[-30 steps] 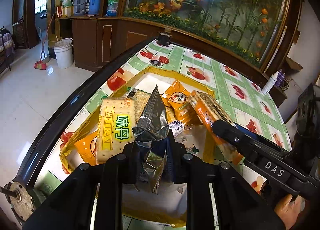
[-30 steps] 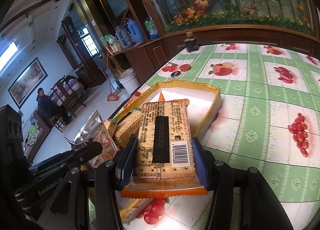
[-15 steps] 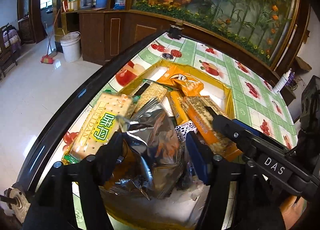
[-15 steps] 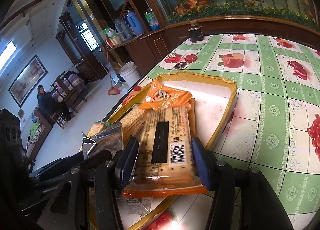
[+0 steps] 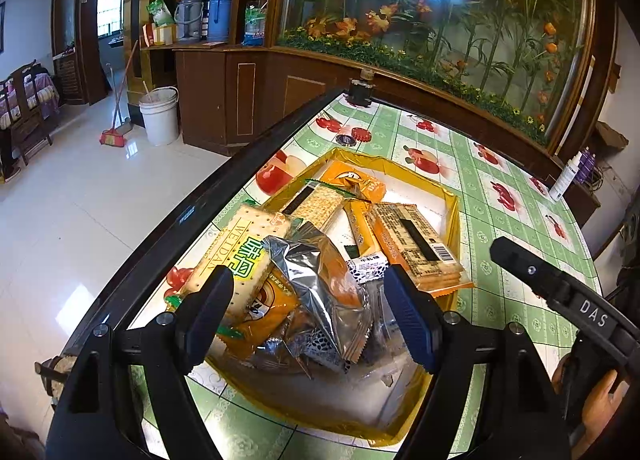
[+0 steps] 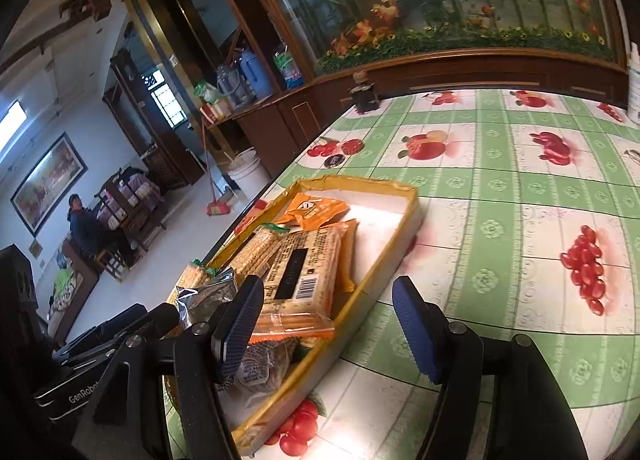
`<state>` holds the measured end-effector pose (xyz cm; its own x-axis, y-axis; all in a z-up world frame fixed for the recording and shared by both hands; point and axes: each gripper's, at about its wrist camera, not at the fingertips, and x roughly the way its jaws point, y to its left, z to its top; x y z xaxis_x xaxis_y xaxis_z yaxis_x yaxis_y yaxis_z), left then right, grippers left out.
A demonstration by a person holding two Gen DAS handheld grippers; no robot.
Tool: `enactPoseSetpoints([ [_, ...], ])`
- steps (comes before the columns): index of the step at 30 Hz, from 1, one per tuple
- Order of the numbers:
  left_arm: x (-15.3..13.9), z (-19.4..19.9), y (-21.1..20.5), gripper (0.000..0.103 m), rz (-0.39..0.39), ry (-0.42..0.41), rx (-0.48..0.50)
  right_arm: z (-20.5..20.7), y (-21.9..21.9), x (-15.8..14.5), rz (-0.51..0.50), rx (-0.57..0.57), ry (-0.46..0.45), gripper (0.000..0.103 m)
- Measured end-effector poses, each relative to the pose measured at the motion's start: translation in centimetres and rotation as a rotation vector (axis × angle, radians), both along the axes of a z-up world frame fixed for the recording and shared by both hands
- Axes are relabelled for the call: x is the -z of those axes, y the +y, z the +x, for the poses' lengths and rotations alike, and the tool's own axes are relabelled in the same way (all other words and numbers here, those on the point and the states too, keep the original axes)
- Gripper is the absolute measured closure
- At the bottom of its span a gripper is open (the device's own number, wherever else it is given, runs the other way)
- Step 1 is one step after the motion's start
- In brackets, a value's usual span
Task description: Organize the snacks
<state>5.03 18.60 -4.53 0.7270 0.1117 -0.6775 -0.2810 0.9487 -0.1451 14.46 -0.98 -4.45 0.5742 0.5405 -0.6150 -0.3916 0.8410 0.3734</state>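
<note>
A gold-rimmed tray (image 5: pixel 456 220) with a white floor holds several snack packs. My left gripper (image 5: pixel 308 314) hovers over the tray's near end with its jaws opening. A crumpled silver foil packet (image 5: pixel 320 280) lies loose between them, and neither pad touches it. Left of the foil packet is a WEIDAN cracker pack (image 5: pixel 240 252). An orange cracker pack with a barcode (image 6: pixel 308 272) rests on the other snacks in the tray (image 6: pixel 360 182). My right gripper (image 6: pixel 328 328) stands just behind it with its jaws opening. The left pad is close beside the pack's near end, not pressing it.
The table's dark edge (image 5: pixel 200 212) runs along the tray's left side, with floor, a white bucket (image 5: pixel 160 116) and a broom beyond. A dark jar (image 6: pixel 364 96) and a bottle cap (image 5: pixel 346 140) sit at the far end. A white bottle (image 5: pixel 564 176) stands far right. A person (image 6: pixel 80 224) sits across the room.
Both grippers opened. The left let go of the silver packet, which now lies in the tray. The right laid the orange cracker pack on the pile, released it and drew back.
</note>
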Motion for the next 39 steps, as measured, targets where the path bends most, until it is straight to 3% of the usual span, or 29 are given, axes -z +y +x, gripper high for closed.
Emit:
enactPoseSetpoints([
  [5, -1.0, -0.7, -1.1, 0.025, 0.025, -0.016, 0.001, -1.2, -2.4, -0.7, 0.032, 0.04, -0.005, 0.029],
  [8, -1.8, -1.2, -1.9, 0.025, 0.047, -0.037, 0.003, -2.2, -3.7, -1.0, 0.048, 0.058, -0.008, 0.029],
  [10, -2.2, -1.6, -2.4, 0.019, 0.06, -0.04, 0.002, -2.6, -4.3, -1.3, 0.055, 0.066, -0.009, 0.029],
  [17, -3.4, -2.9, -3.3, 0.018, 0.097, -0.055, -0.01, -4.2, -6.0, -2.2, 0.085, 0.079, -0.027, 0.028],
  [28, -5.0, -4.9, -3.5, 0.018, 0.149, -0.113, -0.052, -5.8, -6.0, -2.2, 0.097, 0.052, -0.022, 0.028],
  [39, -5.5, -6.0, -3.1, 0.018, 0.147, -0.156, -0.09, -6.5, -5.9, -2.3, 0.092, 0.039, -0.029, 0.028],
])
